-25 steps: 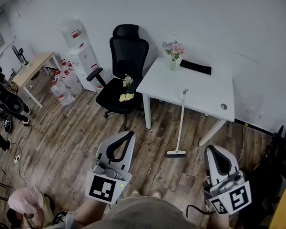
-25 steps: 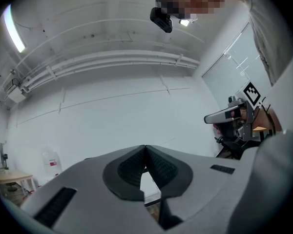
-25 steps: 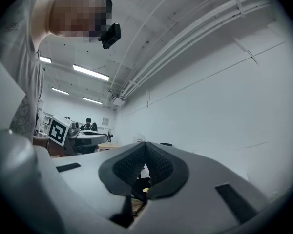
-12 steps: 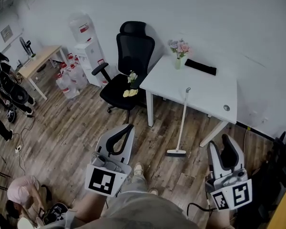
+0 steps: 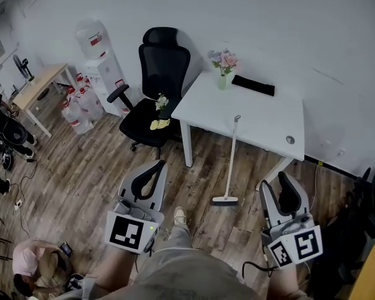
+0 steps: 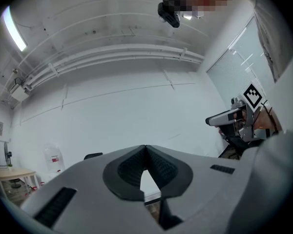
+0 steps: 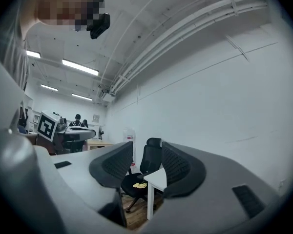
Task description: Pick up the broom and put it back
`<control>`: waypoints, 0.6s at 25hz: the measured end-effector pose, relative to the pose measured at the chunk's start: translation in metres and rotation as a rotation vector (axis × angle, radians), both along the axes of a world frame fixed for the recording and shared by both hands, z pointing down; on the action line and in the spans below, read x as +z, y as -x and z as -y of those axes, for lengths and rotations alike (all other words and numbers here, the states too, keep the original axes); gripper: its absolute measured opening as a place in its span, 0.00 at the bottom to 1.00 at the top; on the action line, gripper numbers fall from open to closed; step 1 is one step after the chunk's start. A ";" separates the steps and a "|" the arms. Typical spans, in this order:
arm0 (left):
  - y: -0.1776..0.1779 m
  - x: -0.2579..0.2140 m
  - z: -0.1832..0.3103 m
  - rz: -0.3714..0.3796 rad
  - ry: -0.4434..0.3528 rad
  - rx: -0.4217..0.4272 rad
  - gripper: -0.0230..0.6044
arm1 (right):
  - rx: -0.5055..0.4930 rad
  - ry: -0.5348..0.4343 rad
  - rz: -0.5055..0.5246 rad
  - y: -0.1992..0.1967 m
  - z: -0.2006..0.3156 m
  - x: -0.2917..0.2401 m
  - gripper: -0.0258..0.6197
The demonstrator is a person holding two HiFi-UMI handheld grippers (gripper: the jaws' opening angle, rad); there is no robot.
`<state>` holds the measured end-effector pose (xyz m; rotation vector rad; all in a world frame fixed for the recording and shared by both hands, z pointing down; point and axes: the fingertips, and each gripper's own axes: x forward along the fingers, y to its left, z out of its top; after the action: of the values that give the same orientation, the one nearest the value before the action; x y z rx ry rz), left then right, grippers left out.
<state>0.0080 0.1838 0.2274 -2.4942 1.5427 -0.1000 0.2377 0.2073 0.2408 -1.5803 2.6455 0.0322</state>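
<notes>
The broom (image 5: 230, 159) leans upright with its handle top against the front edge of the white table (image 5: 262, 122) and its pale head on the wood floor. Both grippers are held low in front of me, short of the broom and apart from it. My left gripper (image 5: 157, 166) is to the broom's left, with its jaws shut tip to tip (image 6: 145, 148) on nothing. My right gripper (image 5: 279, 180) is to the right of the broom's head. Its jaws have just been opening and stand apart (image 7: 147, 151) with nothing between them.
A black office chair (image 5: 163, 74) with a yellow thing on its seat stands left of the table. On the table are a flower vase (image 5: 222, 62) and a black pad (image 5: 253, 85). Water dispenser (image 5: 97, 61), bottles and a wooden desk (image 5: 36, 86) are far left. A person (image 5: 36, 264) crouches at bottom left.
The right gripper's jaws went from shut to open. Both grippers shifted slightly forward as I stepped, and the room slid a little in view. The broom has not moved.
</notes>
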 end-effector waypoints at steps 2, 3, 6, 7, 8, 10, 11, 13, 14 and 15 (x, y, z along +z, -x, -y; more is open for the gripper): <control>-0.001 0.007 0.015 -0.002 0.006 0.012 0.06 | 0.006 0.030 0.001 -0.002 0.014 0.011 0.33; -0.001 0.010 0.023 -0.003 0.007 0.020 0.06 | 0.012 0.042 -0.001 -0.003 0.021 0.017 0.33; 0.005 0.020 0.049 0.020 -0.006 0.040 0.06 | 0.034 0.068 -0.002 -0.003 0.044 0.029 0.33; 0.008 0.024 0.058 0.027 -0.004 0.042 0.06 | 0.041 0.076 -0.003 -0.001 0.053 0.032 0.33; 0.010 0.027 0.068 0.032 0.000 0.043 0.06 | 0.048 0.084 -0.006 0.000 0.063 0.035 0.33; 0.013 0.031 0.090 0.033 0.015 0.053 0.06 | 0.062 0.101 -0.008 0.002 0.084 0.041 0.33; 0.013 0.033 0.101 0.027 0.031 0.061 0.06 | 0.071 0.111 -0.010 0.003 0.095 0.044 0.33; 0.015 0.036 0.125 0.015 0.061 0.083 0.06 | 0.091 0.129 -0.014 0.006 0.119 0.050 0.33; 0.017 0.038 0.138 0.017 0.070 0.092 0.06 | 0.102 0.136 -0.016 0.008 0.131 0.053 0.33; 0.019 0.040 0.151 0.023 0.075 0.100 0.06 | 0.114 0.143 -0.016 0.009 0.144 0.056 0.33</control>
<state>-0.0110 0.0330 0.2673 -2.6139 1.4278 -0.1732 0.2285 0.0637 0.2970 -1.7798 2.6200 -0.1430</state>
